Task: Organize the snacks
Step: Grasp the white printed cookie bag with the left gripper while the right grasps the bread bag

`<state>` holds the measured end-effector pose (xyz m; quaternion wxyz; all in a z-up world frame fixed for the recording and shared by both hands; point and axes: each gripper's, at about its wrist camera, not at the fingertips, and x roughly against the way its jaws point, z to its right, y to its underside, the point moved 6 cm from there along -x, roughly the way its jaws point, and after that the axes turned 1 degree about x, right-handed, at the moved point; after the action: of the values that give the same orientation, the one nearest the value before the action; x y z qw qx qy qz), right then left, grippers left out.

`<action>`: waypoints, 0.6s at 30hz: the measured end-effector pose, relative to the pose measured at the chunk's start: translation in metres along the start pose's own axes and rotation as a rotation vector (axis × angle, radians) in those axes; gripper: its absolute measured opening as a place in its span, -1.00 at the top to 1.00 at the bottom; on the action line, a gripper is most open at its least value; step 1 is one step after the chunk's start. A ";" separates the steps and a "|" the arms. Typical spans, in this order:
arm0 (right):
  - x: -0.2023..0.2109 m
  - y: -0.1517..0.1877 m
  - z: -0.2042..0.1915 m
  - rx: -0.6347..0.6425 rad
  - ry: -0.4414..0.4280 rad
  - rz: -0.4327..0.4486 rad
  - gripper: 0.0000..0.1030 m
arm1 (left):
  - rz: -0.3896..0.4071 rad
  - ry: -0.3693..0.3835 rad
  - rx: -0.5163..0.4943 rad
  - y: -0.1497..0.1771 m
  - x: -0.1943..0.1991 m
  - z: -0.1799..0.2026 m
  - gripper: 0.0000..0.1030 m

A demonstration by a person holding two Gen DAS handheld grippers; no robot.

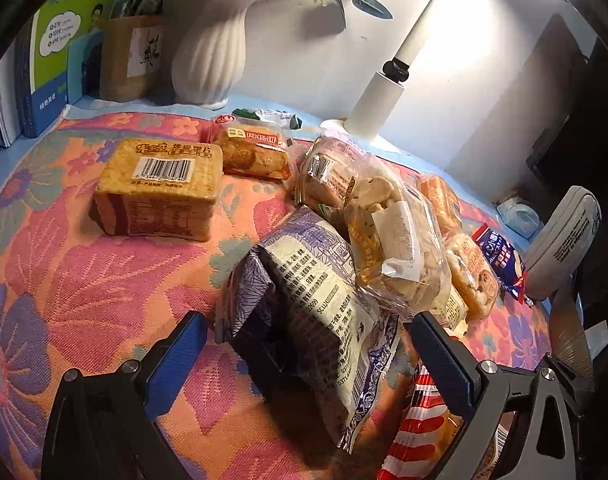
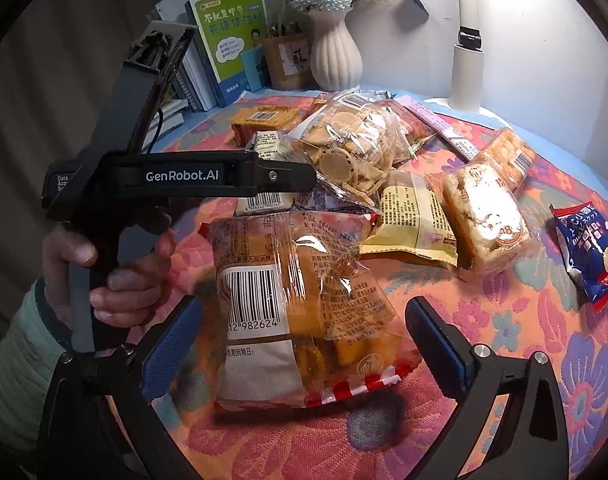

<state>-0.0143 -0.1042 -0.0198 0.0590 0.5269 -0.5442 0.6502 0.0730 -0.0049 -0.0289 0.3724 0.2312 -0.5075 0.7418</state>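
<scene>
Clear red-striped biscuit bag (image 2: 304, 312) lies near, between wide-open right gripper (image 2: 304, 332) fingers, framed for grasp. Left gripper (image 1: 307, 344) (also open) straddles purple-patterned white packet (image 1: 315, 308); remaining snacks jumbled far right.

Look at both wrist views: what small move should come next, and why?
Probably close the right tool on the red-striped pack. Its fingers stand open on either side of that pack, which lies flat on the floral cloth, so no reach seems needed. The left tool is likewise open around the purple-patterned bag, which leans against the snack pile, so it could wait.
</scene>
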 end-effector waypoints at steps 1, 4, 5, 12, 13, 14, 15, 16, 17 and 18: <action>-0.002 0.000 0.000 0.006 0.007 -0.003 -0.90 | -0.005 -0.003 -0.004 0.000 -0.001 0.001 -0.95; -0.007 0.002 0.001 0.018 0.029 -0.016 -0.77 | -0.011 0.010 -0.015 0.000 -0.003 0.004 -0.63; -0.006 0.002 0.001 0.018 0.029 -0.008 -0.73 | -0.016 0.021 -0.018 0.001 -0.004 0.005 -0.50; -0.001 0.000 -0.002 0.026 0.041 0.018 -0.32 | 0.009 0.012 -0.031 0.004 0.005 0.005 0.03; 0.002 0.001 -0.004 0.029 0.033 0.022 -0.17 | 0.018 0.005 -0.035 0.005 0.009 0.005 0.04; 0.007 0.001 -0.006 0.036 0.037 0.033 -0.06 | 0.024 -0.002 -0.037 0.007 0.012 0.004 0.07; 0.012 0.003 -0.007 0.047 0.046 0.034 0.00 | 0.036 -0.005 -0.032 0.009 0.018 0.003 0.11; 0.015 0.004 -0.009 0.054 0.056 0.032 0.02 | 0.043 -0.005 -0.027 0.010 0.022 0.001 0.13; 0.017 0.006 -0.010 0.055 0.062 0.031 0.04 | 0.047 -0.008 -0.021 0.012 0.027 -0.001 0.17; 0.020 0.008 -0.010 0.051 0.062 0.031 0.05 | 0.051 -0.015 -0.015 0.015 0.032 -0.004 0.18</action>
<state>-0.0341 -0.1095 -0.0084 0.0524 0.4995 -0.5334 0.6806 0.0419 0.0061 -0.0163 0.3511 0.2210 -0.5214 0.7457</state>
